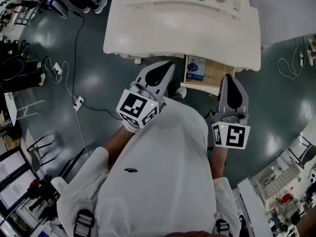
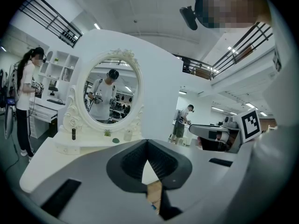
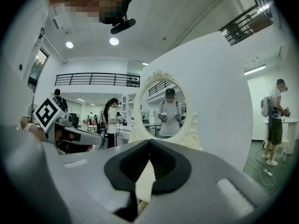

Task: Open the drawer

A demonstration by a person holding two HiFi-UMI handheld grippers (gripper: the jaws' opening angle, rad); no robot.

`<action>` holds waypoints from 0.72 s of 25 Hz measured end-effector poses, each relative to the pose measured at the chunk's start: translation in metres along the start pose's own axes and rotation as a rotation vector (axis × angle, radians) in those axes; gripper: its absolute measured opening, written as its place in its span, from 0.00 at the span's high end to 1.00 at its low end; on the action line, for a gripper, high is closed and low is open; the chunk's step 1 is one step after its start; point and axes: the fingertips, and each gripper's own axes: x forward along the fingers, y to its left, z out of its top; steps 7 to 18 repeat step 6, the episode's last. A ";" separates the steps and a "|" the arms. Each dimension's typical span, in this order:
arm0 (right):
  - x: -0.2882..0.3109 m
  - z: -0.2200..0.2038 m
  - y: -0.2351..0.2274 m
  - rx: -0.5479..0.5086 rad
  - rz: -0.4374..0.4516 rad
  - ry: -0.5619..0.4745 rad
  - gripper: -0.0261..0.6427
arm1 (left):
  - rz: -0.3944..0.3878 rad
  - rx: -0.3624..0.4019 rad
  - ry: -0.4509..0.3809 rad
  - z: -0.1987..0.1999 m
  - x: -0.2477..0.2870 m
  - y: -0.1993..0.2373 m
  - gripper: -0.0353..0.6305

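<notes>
Grey glossy floor (image 1: 54, 33) strewn with cables (image 1: 75, 43) fills a bright workshop, and a person in a white shirt (image 1: 168, 172) stands at a white dressing table (image 1: 148, 28). Left gripper (image 1: 169, 64) (image 2: 147, 142) has its jaws pressed together at the tips with nothing between them. Right gripper (image 1: 228, 77) (image 3: 149, 142) is the same, tips meeting and empty. Both grippers are held near the table's front edge, the right one level and the left one tipped slightly down. Between them, under the tabletop, the drawer (image 1: 213, 73) stands pulled out, showing its wooden bottom and a blue and white card (image 1: 195, 68) lying inside at its left end. Neither gripper touches the drawer. Farther back on the table are an oval mirror (image 2: 110, 97) (image 3: 169, 108) in a carved white frame, a small dark bottle (image 2: 73, 134), a little green plant (image 2: 107, 132) and a glass jar (image 2: 128, 135). Other people stand at benches in the background.
</notes>
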 end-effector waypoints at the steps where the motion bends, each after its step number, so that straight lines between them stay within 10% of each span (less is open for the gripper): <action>1: 0.000 0.000 0.000 0.000 0.000 0.001 0.94 | 0.000 0.000 0.000 0.000 0.000 0.000 0.93; 18: -0.002 0.003 0.002 -0.007 0.001 0.002 0.94 | 0.001 -0.001 -0.001 0.001 -0.003 -0.002 0.93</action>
